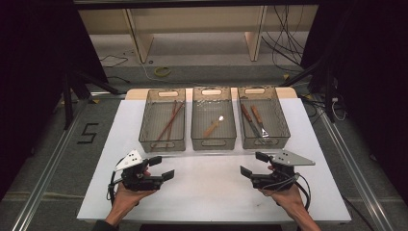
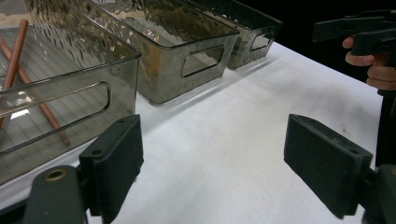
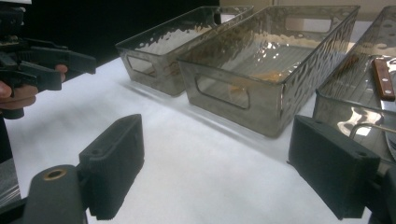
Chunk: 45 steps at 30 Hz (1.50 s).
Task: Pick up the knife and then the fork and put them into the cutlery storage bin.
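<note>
Three smoky clear bins, side by side across the white table

The left bin (image 1: pixel 162 120) holds crossed brown chopsticks (image 1: pixel 170 121); the middle bin (image 1: pixel 213 119) holds a wooden-handled spoon (image 1: pixel 213 127), lying slantwise; the right bin (image 1: pixel 262 118) holds two wooden-handled knives (image 1: pixel 255 121), nearly parallel.

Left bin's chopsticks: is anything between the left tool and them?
Yes. The left bin's near wall stands between the open left tool and the chopsticks; they lie inside, so it likely must go in over the rim.

Lab recording bay: white table (image 1: pixel 211 192) ringed by black curtains, aluminium rails (image 1: pixel 45 168), loose cables (image 1: pixel 284 45) at upper right.
</note>
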Available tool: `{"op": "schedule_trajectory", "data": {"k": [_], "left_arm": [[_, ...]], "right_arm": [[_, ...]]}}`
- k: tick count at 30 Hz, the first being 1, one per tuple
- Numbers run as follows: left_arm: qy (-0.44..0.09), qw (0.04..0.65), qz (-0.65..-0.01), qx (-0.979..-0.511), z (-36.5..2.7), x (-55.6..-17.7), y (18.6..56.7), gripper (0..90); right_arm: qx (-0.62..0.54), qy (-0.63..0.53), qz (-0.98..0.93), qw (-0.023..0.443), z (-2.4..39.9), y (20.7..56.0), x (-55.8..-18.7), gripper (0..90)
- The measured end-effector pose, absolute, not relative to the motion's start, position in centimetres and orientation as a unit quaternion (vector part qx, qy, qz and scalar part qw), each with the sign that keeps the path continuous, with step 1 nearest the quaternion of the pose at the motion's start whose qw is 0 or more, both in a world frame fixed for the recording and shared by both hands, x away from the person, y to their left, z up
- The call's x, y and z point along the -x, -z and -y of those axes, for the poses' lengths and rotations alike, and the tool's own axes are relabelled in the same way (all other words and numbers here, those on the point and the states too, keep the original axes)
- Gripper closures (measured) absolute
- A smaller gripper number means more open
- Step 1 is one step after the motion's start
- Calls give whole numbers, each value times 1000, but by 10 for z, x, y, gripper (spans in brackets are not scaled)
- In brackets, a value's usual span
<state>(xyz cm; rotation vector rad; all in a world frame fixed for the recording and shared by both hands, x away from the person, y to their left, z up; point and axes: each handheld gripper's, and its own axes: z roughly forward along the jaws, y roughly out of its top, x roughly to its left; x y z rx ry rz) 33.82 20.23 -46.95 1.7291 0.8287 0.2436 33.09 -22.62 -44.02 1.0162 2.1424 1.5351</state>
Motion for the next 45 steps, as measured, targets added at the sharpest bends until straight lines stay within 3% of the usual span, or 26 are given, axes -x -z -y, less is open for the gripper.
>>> {"op": "schedule_trajectory", "data": {"k": [45], "left_arm": [[-98, 570, -350, -737, -201, -337, 470, 171]], "right_arm": [[-373, -524, -748, 163, 237, 456, -320, 190]]}}
